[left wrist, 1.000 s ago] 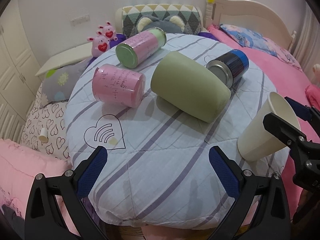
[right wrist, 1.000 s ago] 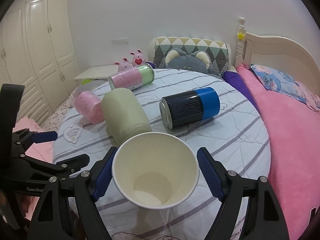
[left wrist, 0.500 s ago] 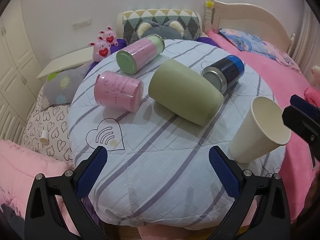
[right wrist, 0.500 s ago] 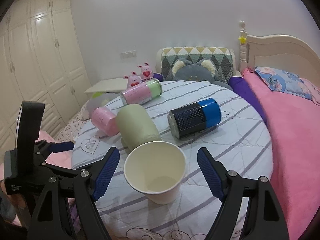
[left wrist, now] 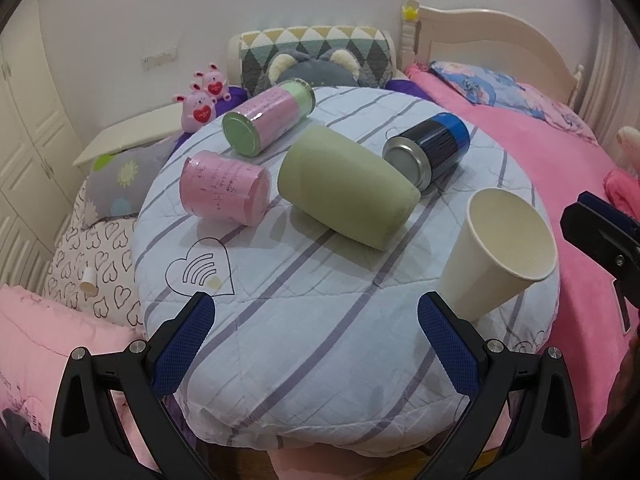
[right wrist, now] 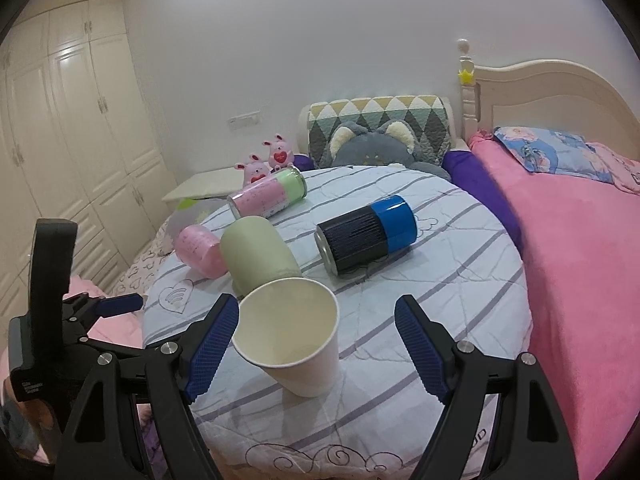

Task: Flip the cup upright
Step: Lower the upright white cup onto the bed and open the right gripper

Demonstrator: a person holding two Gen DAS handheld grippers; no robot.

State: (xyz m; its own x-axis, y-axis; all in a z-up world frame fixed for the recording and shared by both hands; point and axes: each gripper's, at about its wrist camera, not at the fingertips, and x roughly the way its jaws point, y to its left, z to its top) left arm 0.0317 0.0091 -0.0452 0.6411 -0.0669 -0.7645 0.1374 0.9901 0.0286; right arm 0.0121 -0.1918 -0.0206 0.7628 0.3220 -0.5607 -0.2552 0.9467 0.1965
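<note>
A cream paper cup (left wrist: 496, 252) stands upright, mouth up, near the right front edge of the round striped cushion (left wrist: 312, 320). It also shows in the right wrist view (right wrist: 294, 340). My right gripper (right wrist: 318, 348) is open and empty, drawn back from the cup, which sits free nearer its left finger. My left gripper (left wrist: 316, 344) is open and empty at the cushion's front edge. The right gripper's body shows in the left wrist view (left wrist: 604, 236) to the right of the cup.
Lying on the cushion: a green cup (left wrist: 344, 192), a pink cup (left wrist: 222, 188), a pink and green can (left wrist: 268, 118), a black and blue can (left wrist: 428, 148). A pink bed (right wrist: 580, 260) is to the right, pillows and white wardrobes (right wrist: 60, 140) to the left.
My right gripper has let go of the paper cup and pulled back from it. The cup now stands free on the cushion. My left gripper has stayed put.
</note>
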